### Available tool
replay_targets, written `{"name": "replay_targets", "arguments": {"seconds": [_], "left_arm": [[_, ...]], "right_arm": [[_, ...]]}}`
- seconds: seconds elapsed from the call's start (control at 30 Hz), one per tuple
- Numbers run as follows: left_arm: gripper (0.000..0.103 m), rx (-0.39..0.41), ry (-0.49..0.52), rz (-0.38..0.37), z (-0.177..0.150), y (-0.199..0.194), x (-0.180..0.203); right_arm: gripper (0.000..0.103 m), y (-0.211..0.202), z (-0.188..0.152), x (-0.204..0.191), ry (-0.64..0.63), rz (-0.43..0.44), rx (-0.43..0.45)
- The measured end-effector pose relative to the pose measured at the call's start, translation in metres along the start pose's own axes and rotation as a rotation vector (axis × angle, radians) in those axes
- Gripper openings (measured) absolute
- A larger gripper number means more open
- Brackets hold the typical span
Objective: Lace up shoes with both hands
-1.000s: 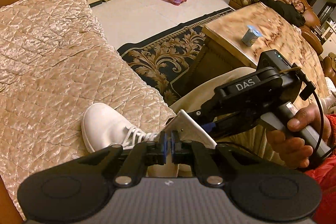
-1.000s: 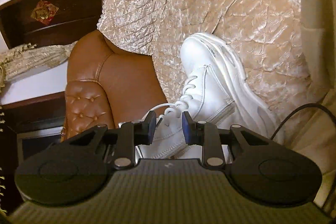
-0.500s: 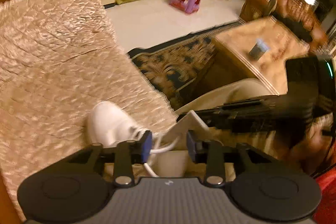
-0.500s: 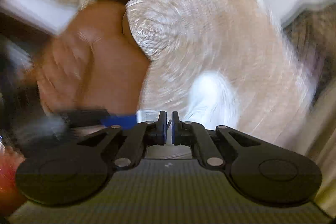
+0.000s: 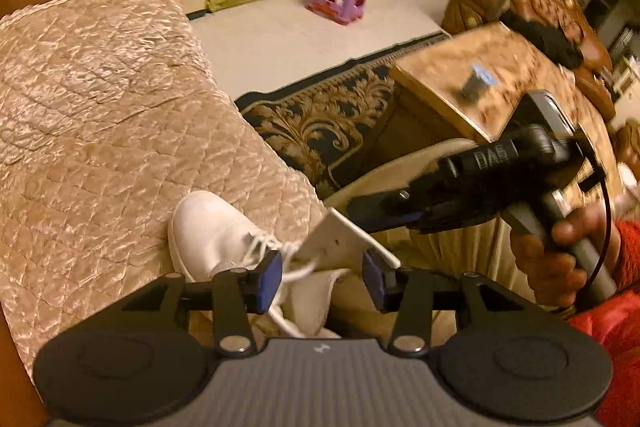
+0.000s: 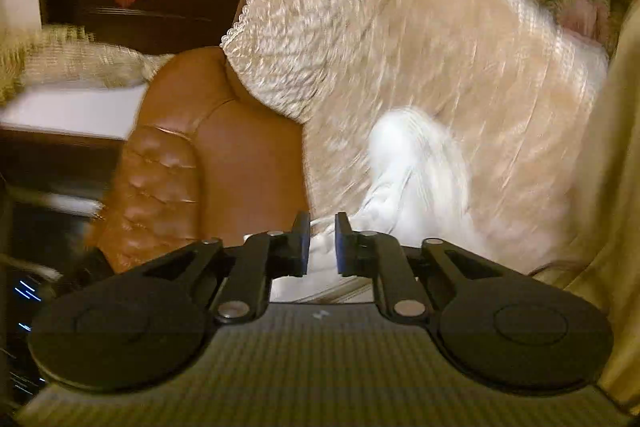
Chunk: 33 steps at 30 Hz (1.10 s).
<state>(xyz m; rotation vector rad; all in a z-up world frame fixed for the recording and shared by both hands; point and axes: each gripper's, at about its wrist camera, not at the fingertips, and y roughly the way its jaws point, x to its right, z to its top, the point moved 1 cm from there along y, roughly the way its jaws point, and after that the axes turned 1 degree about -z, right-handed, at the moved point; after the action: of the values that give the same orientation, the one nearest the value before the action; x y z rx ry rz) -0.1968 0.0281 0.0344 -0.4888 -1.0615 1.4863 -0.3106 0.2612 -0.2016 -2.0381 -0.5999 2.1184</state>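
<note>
Left wrist view: left gripper (image 5: 322, 279) open, jaws just widened, lace (image 5: 298, 269) loose between; right gripper (image 6: 322, 245) reopening slightly, empty, over white shoe (image 5: 212, 231).

The only readable lettering was "DAS", in pale capitals on the black body of the right gripper (image 5: 384, 215), seen blurred in the left wrist view. A small pale logo mark sat on the grey housing (image 5: 320, 348) of the left gripper's camera mount, too small to read. Nothing could be read in the right wrist view
</note>
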Motion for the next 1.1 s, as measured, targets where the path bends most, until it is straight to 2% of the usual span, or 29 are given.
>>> {"name": "replay_targets", "arguments": {"seconds": [0.1, 0.23, 0.3, 0.33, 0.37, 0.43, 0.5, 0.6, 0.7, 0.77, 0.83, 0.9, 1.0, 1.1], "left_arm": [[0.05, 0.001, -0.003, -0.012, -0.002, 0.001, 0.0], [0.052, 0.007, -0.011, -0.027, -0.005, 0.001, -0.003], [0.055, 0.009, -0.014, -0.028, -0.007, 0.001, -0.005], [0.055, 0.011, -0.016, -0.03, -0.007, 0.001, -0.006], [0.056, 0.011, -0.018, -0.032, -0.007, 0.001, -0.007], [0.058, 0.007, -0.02, -0.037, -0.008, 0.002, -0.008], [0.062, 0.007, -0.019, -0.047, -0.009, 0.002, -0.009], [0.065, 0.01, -0.01, -0.059, -0.008, 0.003, -0.007], [0.067, 0.016, -0.003, -0.069, -0.007, 0.004, -0.006], [0.067, 0.032, -0.023, -0.099, -0.007, 0.001, -0.009], [0.067, 0.07, -0.055, -0.139, -0.002, -0.007, -0.014], [0.068, 0.11, -0.076, -0.168, 0.005, -0.016, -0.018], [0.07, 0.162, -0.03, -0.149, 0.028, -0.026, -0.011], [0.068, 0.155, 0.081, -0.084, 0.051, -0.014, 0.011]], "right_arm": [[0.023, 0.016, 0.0, 0.007, 0.086, 0.058, -0.045], [0.023, 0.024, -0.004, 0.008, 0.095, 0.021, -0.05], [0.017, 0.027, -0.007, 0.01, 0.099, 0.004, -0.06], [0.008, 0.029, -0.009, 0.01, 0.096, 0.017, -0.065], [0.004, 0.029, -0.01, 0.003, 0.042, 0.002, -0.065], [0.003, 0.029, -0.012, -0.013, -0.074, -0.033, -0.062], [0.003, 0.031, -0.024, -0.041, -0.327, -0.139, -0.048], [0.003, 0.037, -0.056, -0.087, -0.806, -0.352, -0.01], [0.003, 0.046, -0.09, -0.106, -1.172, -0.539, 0.041], [0.003, 0.05, -0.102, -0.103, -1.348, -0.646, 0.066], [0.003, 0.046, -0.097, -0.1, -1.402, -0.726, 0.124], [0.003, 0.03, -0.082, -0.111, -1.373, -0.743, 0.2], [0.003, 0.003, -0.059, -0.138, -1.235, -0.64, 0.252], [0.003, -0.011, -0.047, -0.157, -1.125, -0.501, 0.226]]}}
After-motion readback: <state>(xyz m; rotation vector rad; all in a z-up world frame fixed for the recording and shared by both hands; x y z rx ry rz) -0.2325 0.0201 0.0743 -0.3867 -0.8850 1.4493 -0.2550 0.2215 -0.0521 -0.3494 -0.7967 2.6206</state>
